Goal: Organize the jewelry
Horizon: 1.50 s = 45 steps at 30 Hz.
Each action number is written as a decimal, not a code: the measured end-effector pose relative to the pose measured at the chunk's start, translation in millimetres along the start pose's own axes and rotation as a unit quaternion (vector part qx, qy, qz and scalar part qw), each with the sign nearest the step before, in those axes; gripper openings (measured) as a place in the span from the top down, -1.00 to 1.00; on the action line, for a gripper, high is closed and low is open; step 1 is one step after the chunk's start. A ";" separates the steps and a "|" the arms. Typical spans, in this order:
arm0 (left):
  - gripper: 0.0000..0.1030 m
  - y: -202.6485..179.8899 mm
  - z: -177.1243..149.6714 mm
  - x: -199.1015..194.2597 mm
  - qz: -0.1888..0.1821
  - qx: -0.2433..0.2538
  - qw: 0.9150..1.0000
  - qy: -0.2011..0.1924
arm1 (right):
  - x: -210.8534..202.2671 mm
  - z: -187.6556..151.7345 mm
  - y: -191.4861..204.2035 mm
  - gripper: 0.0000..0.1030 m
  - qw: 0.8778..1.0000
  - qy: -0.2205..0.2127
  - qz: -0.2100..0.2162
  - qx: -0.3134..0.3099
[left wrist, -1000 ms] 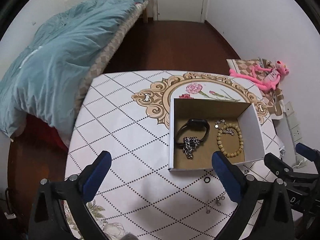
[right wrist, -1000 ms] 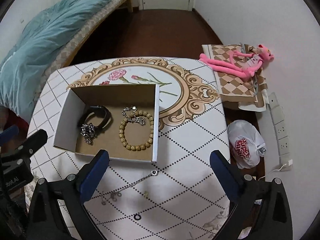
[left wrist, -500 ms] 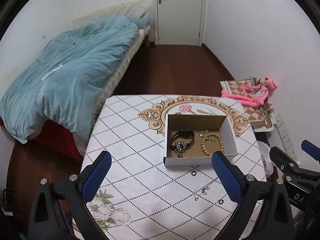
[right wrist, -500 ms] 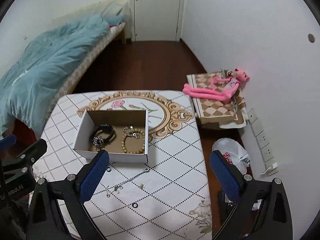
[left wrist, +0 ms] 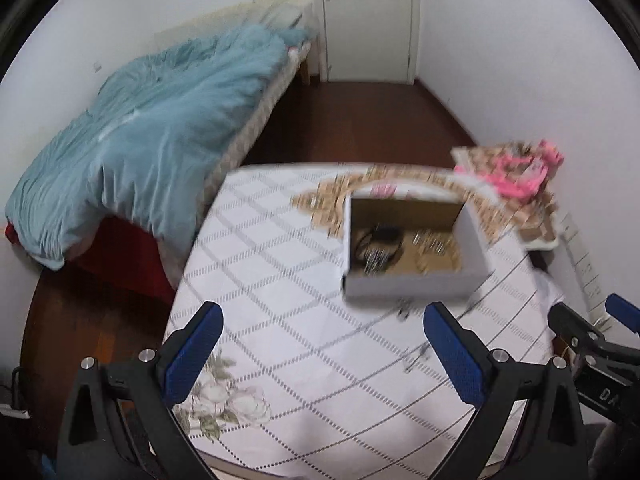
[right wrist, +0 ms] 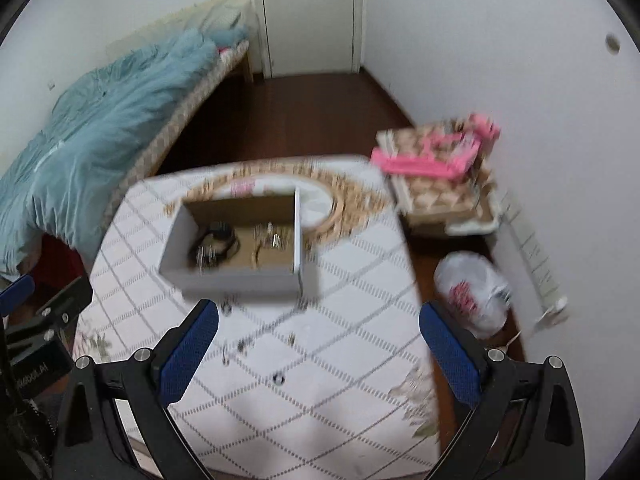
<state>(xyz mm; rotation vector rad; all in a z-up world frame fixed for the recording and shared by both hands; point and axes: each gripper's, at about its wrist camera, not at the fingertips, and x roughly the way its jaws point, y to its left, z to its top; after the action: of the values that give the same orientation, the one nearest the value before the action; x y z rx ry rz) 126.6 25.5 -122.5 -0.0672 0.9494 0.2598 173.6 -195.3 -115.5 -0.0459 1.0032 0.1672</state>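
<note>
An open white cardboard box (left wrist: 408, 286) (right wrist: 240, 280) sits on the patterned table (left wrist: 280, 320) (right wrist: 340, 320). It holds a black band (left wrist: 380, 238) (right wrist: 218, 240), a silver chain and a beaded bracelet (left wrist: 436, 256) (right wrist: 272, 244), all blurred. A thin chain (right wrist: 272, 326) and a small black ring (right wrist: 278, 379) lie loose on the table in front of the box. My left gripper (left wrist: 320, 354) is open and empty, high above the table's near side. My right gripper (right wrist: 318, 354) is open and empty, also held high.
A bed with a teal duvet (left wrist: 140, 140) stands left of the table. A pink plush toy (right wrist: 436, 152) lies on a checkered cushion at the right wall. A white plastic bag (right wrist: 472, 292) sits on the floor. A door (left wrist: 368, 20) is at the back.
Both grippers have kept rising and pulling back from the table; the box looks smaller than a second ago and more of the room shows. The current frames are motion-blurred.
</note>
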 end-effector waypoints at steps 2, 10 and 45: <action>-0.99 0.4 -17.2 20.5 0.010 0.002 1.000 0.026 | 22.7 -18.9 -1.2 -0.97 0.999 0.022 0.024 0.005; -0.99 2.1 -74.6 84.3 0.029 0.015 0.993 0.116 | 105.5 -88.1 6.6 -0.22 0.994 0.086 0.063 0.007; 0.94 -121.2 -53.0 123.0 -0.122 0.144 0.976 0.106 | 113.3 -88.3 -63.2 0.75 0.996 0.038 0.004 0.082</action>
<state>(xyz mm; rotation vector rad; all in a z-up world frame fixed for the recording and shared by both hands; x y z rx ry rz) 182.7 -77.3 -259.9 0.0557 1.1717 -0.1167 169.6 -254.4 -260.8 0.1025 1.0904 0.0892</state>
